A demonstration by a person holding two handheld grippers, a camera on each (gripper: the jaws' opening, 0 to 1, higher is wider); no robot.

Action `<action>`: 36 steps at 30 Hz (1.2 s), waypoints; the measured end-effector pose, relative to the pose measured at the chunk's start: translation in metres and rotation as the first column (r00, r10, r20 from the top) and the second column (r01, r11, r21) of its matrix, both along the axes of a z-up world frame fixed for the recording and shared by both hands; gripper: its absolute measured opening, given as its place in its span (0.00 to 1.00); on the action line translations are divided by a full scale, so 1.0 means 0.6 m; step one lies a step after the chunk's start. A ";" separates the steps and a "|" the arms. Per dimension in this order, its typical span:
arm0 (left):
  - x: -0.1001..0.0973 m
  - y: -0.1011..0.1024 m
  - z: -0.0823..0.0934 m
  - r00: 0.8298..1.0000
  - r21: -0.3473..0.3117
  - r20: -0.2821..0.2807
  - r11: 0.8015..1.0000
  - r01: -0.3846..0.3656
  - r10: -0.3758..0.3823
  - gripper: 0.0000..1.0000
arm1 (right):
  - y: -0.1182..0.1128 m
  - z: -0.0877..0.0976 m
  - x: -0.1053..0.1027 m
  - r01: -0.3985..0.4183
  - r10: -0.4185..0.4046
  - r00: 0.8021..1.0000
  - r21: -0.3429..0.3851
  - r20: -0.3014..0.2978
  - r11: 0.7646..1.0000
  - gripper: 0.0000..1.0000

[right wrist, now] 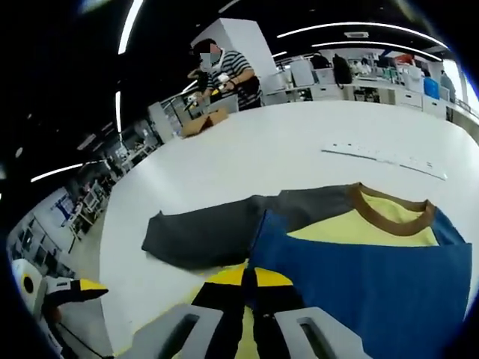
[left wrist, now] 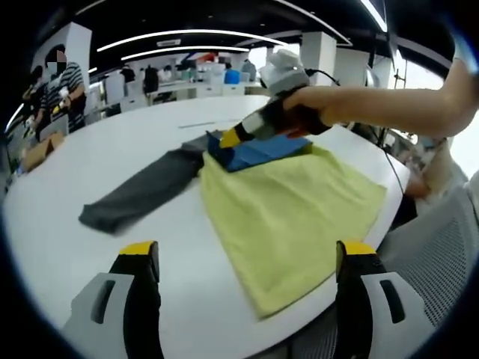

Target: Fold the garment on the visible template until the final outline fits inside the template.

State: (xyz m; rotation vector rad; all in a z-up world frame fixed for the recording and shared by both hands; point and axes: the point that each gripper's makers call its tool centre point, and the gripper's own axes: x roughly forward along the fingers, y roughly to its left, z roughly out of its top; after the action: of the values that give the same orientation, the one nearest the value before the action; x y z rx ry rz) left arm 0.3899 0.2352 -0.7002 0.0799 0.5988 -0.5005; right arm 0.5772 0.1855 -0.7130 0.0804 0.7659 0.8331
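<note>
Gripping the garment, right gripper (jaws closed).

**An open-plan lab or office work floor**

The setting is a big indoor workroom, not a home. A large white table with a rounded edge takes up the foreground. Overhead, long curved light strips run across a dark ceiling, and white square pillars rise from the floor. Further back stand rows of white desks loaded with boxes and gear, with several people standing among them. At the far side of the table a person in a striped shirt works beside an open cardboard box. A grey mesh office chair sits at the table's near edge.
</note>
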 end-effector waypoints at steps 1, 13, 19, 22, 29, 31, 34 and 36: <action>0.000 0.000 0.000 1.000 0.000 -0.001 1.000 0.000 0.000 0.95 | 0.004 -0.001 -0.003 -0.012 0.012 1.000 0.002 0.001 1.000 0.05; 0.000 -0.003 0.000 1.000 0.010 -0.003 1.000 0.007 -0.007 0.96 | 0.002 0.009 -0.008 -0.070 0.072 0.995 -0.034 0.075 0.997 0.37; 0.006 -0.001 0.001 1.000 0.021 -0.006 1.000 0.011 -0.011 0.96 | -0.024 0.016 0.003 -0.056 0.064 0.992 -0.071 0.111 0.996 0.50; 0.012 0.001 0.003 1.000 0.031 -0.006 0.999 0.013 -0.013 0.95 | -0.045 0.020 0.011 -0.042 0.054 0.990 -0.094 0.132 0.995 0.55; 0.035 0.007 0.011 1.000 0.041 0.003 0.999 0.011 -0.011 0.96 | -0.102 0.028 0.028 0.008 0.012 0.987 -0.121 0.162 0.993 0.68; 0.041 0.007 0.015 1.000 0.037 0.006 0.999 0.009 -0.009 0.96 | -0.113 0.032 0.030 0.019 0.000 0.986 -0.117 0.165 0.993 0.71; 0.050 0.008 0.018 1.000 0.042 0.007 0.999 0.010 -0.010 0.95 | -0.138 0.038 0.033 0.040 -0.018 0.985 -0.122 0.174 0.992 0.73; 0.058 0.008 0.020 1.000 0.045 0.013 0.999 0.014 -0.014 0.95 | -0.160 0.046 0.034 0.051 -0.028 0.982 -0.122 0.186 0.991 0.73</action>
State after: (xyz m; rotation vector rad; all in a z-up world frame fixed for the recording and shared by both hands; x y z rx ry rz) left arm 0.4244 0.2398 -0.6879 0.1302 0.5974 -0.4996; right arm 0.5977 0.0898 -0.6856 -0.0928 0.6389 0.7416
